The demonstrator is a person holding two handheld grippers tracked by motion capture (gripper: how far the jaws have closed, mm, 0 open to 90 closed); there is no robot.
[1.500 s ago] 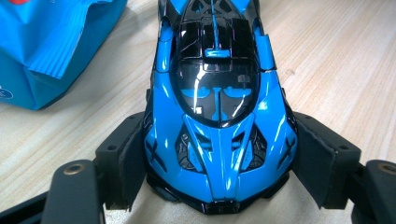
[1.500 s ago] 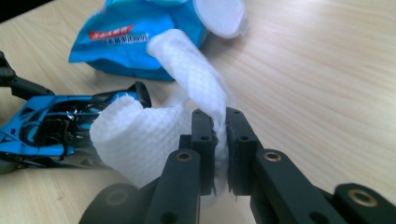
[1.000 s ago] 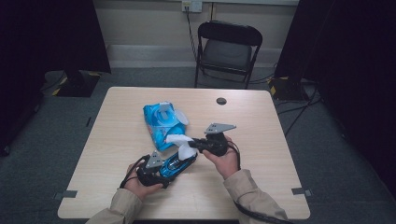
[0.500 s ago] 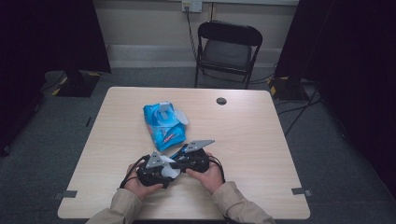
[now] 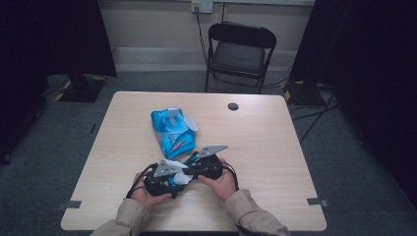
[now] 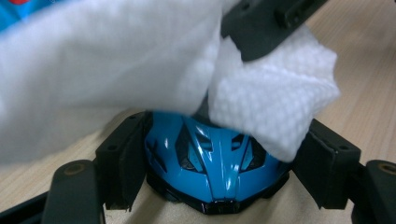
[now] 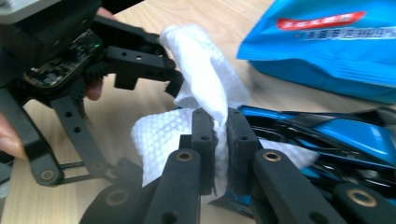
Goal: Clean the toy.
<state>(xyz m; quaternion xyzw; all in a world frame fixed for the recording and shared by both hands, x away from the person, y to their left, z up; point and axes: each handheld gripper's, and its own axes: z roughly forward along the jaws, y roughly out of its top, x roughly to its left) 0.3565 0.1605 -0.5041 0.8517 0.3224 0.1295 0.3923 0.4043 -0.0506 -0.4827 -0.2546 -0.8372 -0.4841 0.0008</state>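
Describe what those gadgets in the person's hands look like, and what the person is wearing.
Both the left gripper and the right gripper are black, boxy handheld tools with two flat black jaws on pinned, hinged links. Each carries a grey three-cornered plate on top and trails a black cable. A green light glows on an exposed circuit board. The sleeves are tan.

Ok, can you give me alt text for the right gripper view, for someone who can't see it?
The right tool pinches a white wipe between its shut black jaws, draped over a glossy blue toy car on the wooden table. The left tool holds the car from the left, and a blue wipes packet lies behind.
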